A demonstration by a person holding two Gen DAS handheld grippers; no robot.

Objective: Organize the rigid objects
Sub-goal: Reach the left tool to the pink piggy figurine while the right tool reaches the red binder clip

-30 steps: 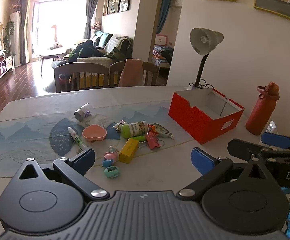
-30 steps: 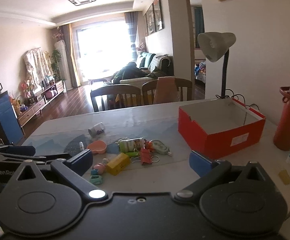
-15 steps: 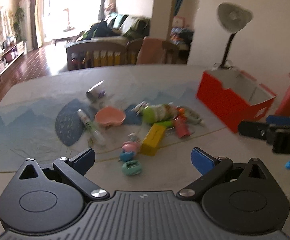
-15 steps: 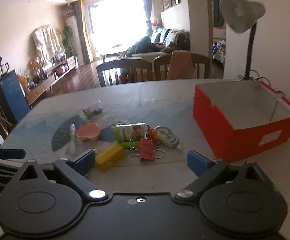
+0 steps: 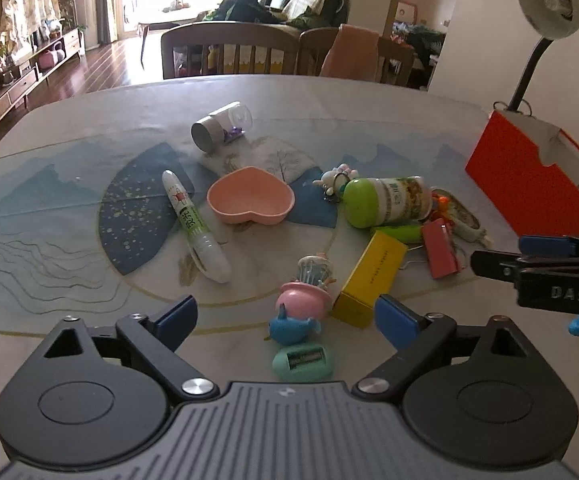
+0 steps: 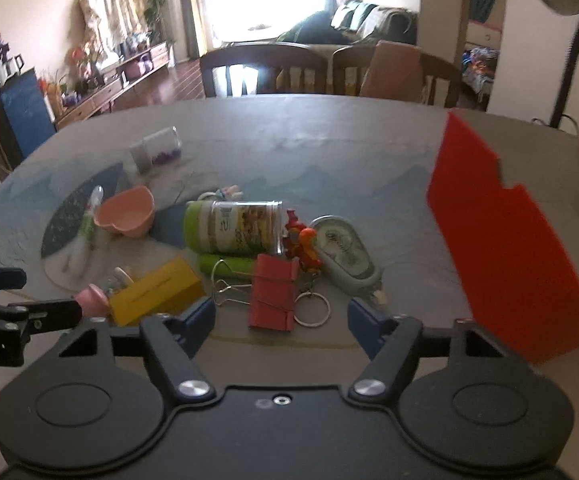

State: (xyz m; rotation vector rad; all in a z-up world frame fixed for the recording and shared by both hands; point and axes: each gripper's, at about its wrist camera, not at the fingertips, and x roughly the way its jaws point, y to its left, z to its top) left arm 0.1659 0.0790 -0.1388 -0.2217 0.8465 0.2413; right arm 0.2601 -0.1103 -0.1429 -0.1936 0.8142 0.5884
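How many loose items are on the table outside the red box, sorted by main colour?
Pink or red: 4 (heart dish, binder clip, pink toy, orange-red figure)
Green: 4 (bottle, marker, pen, mint sharpener)
Yellow: 1 (box)
Blue: 1 (toy)
Clear or pale: 3 (jar, keychain, oval case)
Total: 13

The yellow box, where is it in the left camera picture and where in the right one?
Left wrist view: the yellow box lies right of centre, just beyond the left gripper, beside the red binder clip.
Right wrist view: the yellow box lies lower left, left of the red binder clip and just beyond the right gripper.
Shared landmark: the pink heart-shaped bowl, behind the box in both.
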